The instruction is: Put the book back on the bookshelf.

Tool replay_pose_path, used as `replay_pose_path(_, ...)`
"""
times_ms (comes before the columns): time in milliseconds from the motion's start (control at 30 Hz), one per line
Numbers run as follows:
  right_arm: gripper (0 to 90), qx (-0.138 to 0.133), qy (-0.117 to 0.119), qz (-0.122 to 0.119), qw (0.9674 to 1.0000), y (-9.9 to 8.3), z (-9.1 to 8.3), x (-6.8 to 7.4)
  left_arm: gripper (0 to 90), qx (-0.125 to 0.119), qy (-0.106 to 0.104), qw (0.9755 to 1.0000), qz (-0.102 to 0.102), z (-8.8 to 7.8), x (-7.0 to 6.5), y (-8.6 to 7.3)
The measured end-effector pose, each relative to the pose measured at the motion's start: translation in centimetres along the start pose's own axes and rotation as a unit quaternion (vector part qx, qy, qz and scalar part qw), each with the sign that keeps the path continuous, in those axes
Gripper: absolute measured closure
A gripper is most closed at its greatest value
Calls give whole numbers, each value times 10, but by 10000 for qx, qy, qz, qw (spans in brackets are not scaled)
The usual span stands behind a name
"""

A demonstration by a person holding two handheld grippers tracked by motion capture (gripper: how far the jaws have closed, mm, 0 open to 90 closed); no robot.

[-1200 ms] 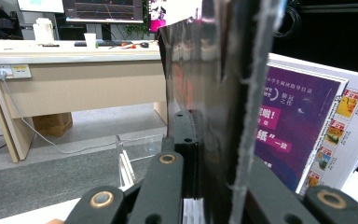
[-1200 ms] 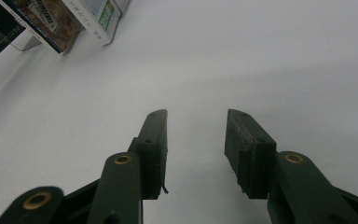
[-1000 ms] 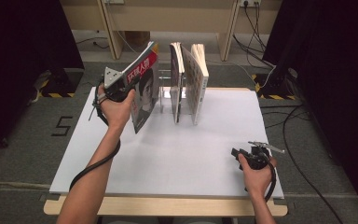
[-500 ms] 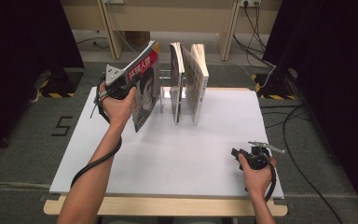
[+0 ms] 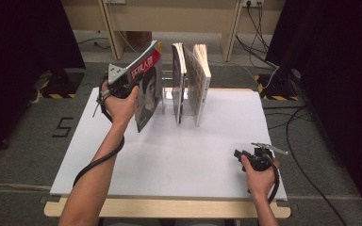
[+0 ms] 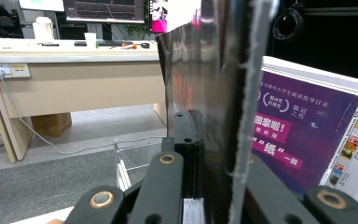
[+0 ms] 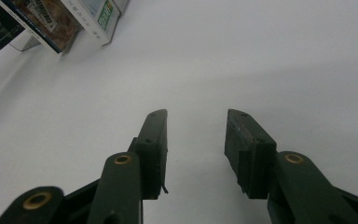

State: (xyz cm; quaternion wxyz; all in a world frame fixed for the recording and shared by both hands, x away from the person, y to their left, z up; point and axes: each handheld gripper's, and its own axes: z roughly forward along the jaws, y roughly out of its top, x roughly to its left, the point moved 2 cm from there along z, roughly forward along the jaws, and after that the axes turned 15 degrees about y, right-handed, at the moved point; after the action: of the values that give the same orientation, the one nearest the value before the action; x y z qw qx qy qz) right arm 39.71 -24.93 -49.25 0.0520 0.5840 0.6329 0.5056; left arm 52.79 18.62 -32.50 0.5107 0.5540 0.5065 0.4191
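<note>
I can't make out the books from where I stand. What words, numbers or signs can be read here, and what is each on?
"环球人物": white letters on the red band of the dark portrait magazine clamped in the left gripper.
"5": black mark on the grey floor.
"回家啦!" and "纸": pink labels on the purple-covered book.
Small print on that purple cover: too small to read.

White table (image 5: 169, 160) with a clear rack (image 5: 169, 96) of upright books (image 5: 200, 82).
</note>
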Motion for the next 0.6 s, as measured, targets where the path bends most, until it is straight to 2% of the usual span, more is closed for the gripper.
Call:
replay_pose_path(67,596,-3,7,62,10000,0,0,1,865,-3,17,10000,8,1,0,0)
replay_pose_path(600,596,-15,7,8,10000,0,0,0,865,-24,116,9999,-52,13,0,-1)
